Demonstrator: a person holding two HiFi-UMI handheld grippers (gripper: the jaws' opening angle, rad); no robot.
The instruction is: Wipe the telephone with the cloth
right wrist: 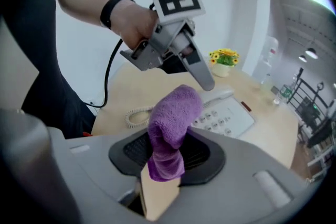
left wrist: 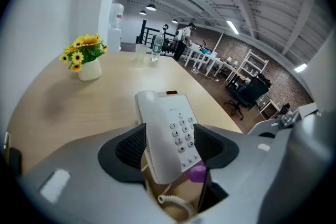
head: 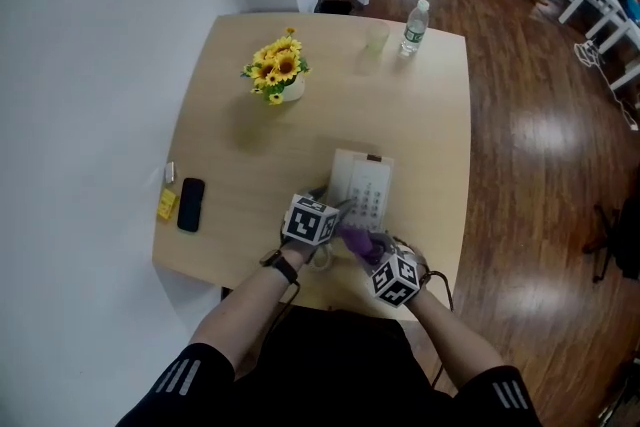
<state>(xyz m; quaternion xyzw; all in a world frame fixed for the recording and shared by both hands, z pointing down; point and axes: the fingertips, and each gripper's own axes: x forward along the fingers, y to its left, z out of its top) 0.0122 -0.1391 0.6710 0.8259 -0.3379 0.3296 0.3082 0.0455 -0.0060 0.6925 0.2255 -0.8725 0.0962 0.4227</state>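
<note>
Cloth (right wrist: 170, 123): purple terry, fuzzy, matt.
Phone (left wrist: 168, 139): white plastic, smooth, faint sheen.
Table (head: 420, 135): pale wood, matt.
Floor (head: 530, 135): dark wood, glossy.

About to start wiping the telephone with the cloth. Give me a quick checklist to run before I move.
1. Hold on the purple cloth by the fingers of the right gripper: ok.
2. The telephone lies between the fingers of the left gripper: ok.
3. Left fingers pressing on the telephone: cannot tell.
4. Cloth touching the telephone: cannot tell; it sits at the near right corner.
5. The keypad is free of clutter: ok; the sunflower vase stands far off.
6. The coiled cord is out of the wiping path: ok; it lies off the near end, left of the cloth.
</note>
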